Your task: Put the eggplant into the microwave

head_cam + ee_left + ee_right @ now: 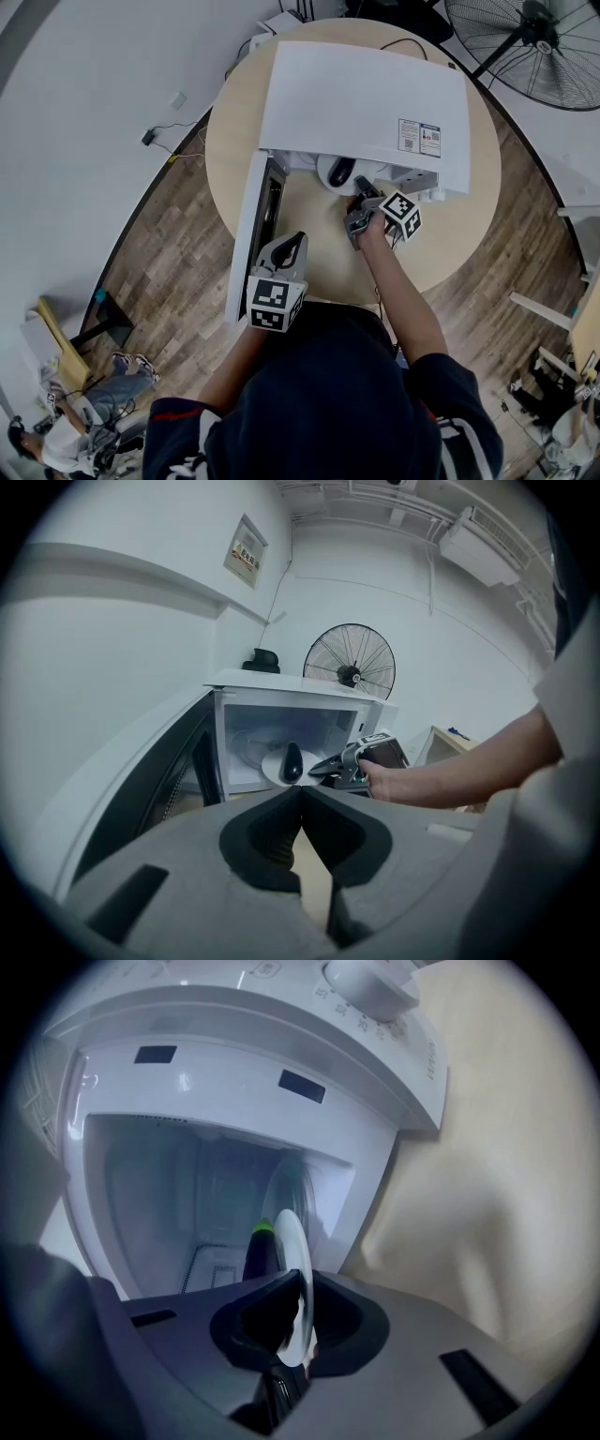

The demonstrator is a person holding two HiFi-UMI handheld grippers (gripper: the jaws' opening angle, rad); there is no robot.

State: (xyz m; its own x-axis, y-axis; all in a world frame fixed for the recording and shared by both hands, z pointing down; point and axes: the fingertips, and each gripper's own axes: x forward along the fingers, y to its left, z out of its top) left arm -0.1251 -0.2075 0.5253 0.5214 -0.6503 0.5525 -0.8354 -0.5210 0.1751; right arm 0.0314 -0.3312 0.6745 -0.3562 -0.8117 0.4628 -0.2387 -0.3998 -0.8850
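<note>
The white microwave point(366, 103) stands on the round table with its door point(258, 220) swung open to the left. A dark eggplant point(342, 172) lies on a white plate point(325, 174) at the mouth of the cavity. My right gripper point(361, 202) is shut on the plate's rim. In the right gripper view the plate point(292, 1241) is edge-on between the jaws, and the eggplant point(258, 1258) with its green stem is to its left, in front of the cavity point(178, 1194). My left gripper point(291, 246) hangs beside the door, shut and holding nothing point(300, 791).
The tan round table point(450, 234) carries the microwave. A black standing fan point(539, 47) is on the floor behind it at the right. Cables and a plug point(150, 137) lie on the floor at the left. A seated person's legs point(103, 394) show at the lower left.
</note>
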